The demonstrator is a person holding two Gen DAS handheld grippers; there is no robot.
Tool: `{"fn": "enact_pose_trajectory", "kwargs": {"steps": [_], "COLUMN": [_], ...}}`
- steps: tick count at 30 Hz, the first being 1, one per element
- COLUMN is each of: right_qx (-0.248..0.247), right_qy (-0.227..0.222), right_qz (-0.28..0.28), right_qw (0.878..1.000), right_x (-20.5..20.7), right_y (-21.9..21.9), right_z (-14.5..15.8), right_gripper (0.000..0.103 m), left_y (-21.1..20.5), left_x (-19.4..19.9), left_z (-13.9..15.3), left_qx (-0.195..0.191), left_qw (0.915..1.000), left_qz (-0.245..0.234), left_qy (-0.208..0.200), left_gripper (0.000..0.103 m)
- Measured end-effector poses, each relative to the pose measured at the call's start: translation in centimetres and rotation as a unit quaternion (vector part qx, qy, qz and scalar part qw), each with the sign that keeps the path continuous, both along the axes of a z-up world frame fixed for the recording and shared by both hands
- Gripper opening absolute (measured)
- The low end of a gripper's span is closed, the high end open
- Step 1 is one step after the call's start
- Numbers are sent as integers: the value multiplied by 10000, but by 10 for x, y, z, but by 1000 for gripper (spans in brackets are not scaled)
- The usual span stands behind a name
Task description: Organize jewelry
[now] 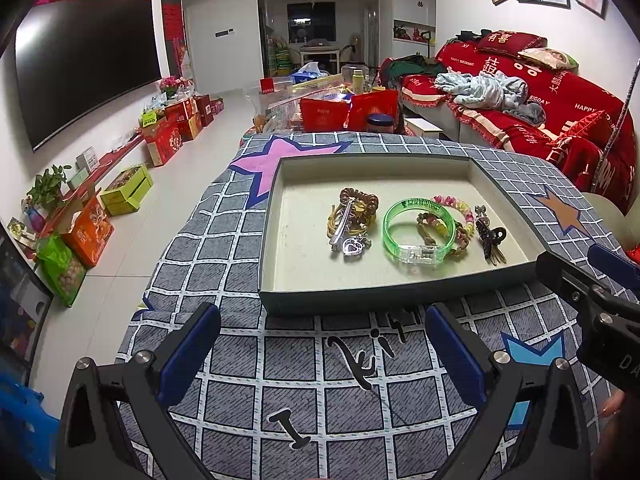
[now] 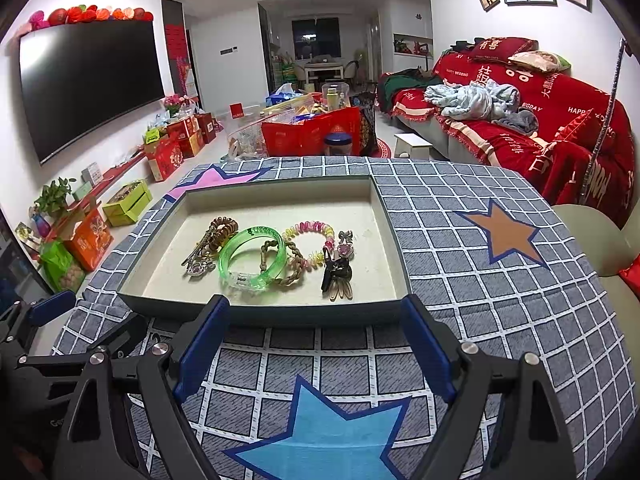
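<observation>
A shallow grey tray (image 1: 268, 224) (image 2: 152, 248) lies on the checked tablecloth and holds several pieces of jewelry. In it are a green translucent bangle (image 1: 418, 226) (image 2: 252, 258), brown coiled hair ties (image 1: 358, 202) (image 2: 222, 230), a pastel bead bracelet (image 1: 456, 206) (image 2: 310, 232), a clear heart pendant (image 1: 352, 246) and a black claw clip (image 1: 492, 242) (image 2: 338, 274). My left gripper (image 1: 322, 322) hangs open in front of the tray's near wall, holding nothing. My right gripper (image 2: 314, 312) is also open and empty, just short of the same wall.
The grey checked cloth (image 1: 360, 392) (image 2: 500, 300) with coloured stars covers the table. A red-covered sofa (image 1: 540, 100) (image 2: 540, 112) stands at the right, a wall television (image 1: 84, 68) at the left, boxes (image 1: 168, 140) along the floor, and red bags (image 2: 316, 132) behind the table.
</observation>
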State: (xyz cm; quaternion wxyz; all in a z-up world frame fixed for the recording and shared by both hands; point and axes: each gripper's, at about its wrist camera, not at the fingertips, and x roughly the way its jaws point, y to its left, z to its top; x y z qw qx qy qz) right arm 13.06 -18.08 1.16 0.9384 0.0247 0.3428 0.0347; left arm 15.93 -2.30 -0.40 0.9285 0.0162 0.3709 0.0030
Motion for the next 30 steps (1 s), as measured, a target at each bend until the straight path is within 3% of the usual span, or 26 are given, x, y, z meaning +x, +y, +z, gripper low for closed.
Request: {"fn": "enact_pose_trajectory", "kwargs": {"steps": [30], "right_qx": [-1], "right_qy": [16], "right_qz": [10], "right_qw": [10000], "right_x": [0], "right_y": [2], "right_z": [-1], "right_gripper": [88], "left_y": [2], "left_x": [2], "left_z": [0], "left_qx": [41], "left_qw": [9999], "left_qz": [-15], "left_qy": [111], "left_gripper": [103]}}
